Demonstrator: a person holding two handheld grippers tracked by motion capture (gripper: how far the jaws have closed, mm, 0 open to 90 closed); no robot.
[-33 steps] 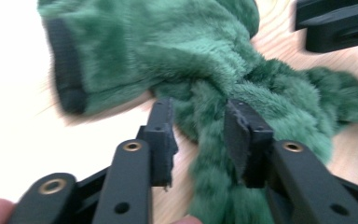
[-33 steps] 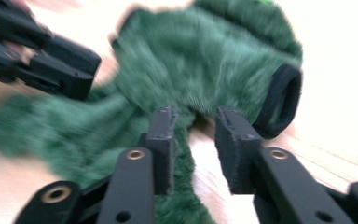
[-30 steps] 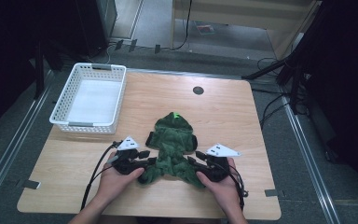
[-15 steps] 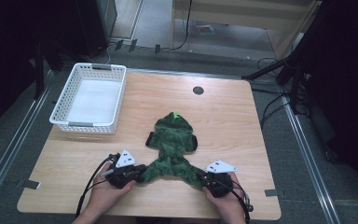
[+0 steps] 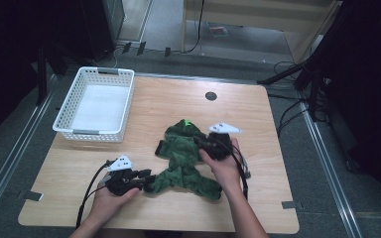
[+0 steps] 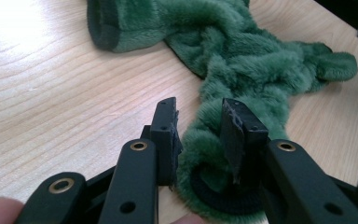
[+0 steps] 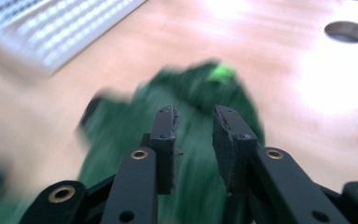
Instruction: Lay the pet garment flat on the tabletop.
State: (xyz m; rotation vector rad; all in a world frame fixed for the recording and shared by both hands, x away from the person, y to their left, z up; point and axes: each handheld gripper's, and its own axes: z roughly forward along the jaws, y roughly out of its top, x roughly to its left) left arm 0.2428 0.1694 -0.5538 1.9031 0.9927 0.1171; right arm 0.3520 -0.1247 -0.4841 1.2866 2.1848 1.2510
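High view: a green fleece garment (image 5: 184,158) lies crumpled at the middle of the wooden bench (image 5: 287,163), with a white basket (image 5: 95,104) standing apart at the far left.
Left gripper: the left gripper (image 5: 148,179) sits at the near left leg end of the garment; in the left gripper view its fingers (image 6: 165,135) stand either side of the dark-lined cuff (image 6: 223,198), partly closed with the fleece between them, and they look to be pinching it.
Right gripper: the right gripper (image 5: 202,143) is over the garment's middle, near the upper body; in the right gripper view, which is blurred by motion, its fingers (image 7: 230,140) stand a little apart with nothing visibly between them.
Just changed: the right gripper has left the near right leg end, where it was half a second ago, and moved up and inward to the garment's body.
Other differences: the left gripper has stayed at its leg end; the right leg now lies free on the bench, and the garment looks more bunched.
Meaning for the work: my judgement is that a fold or regrasp is under way, the left side anchored while the right seeks a new hold higher up.
Basket: unmoved, with nothing seen in it.
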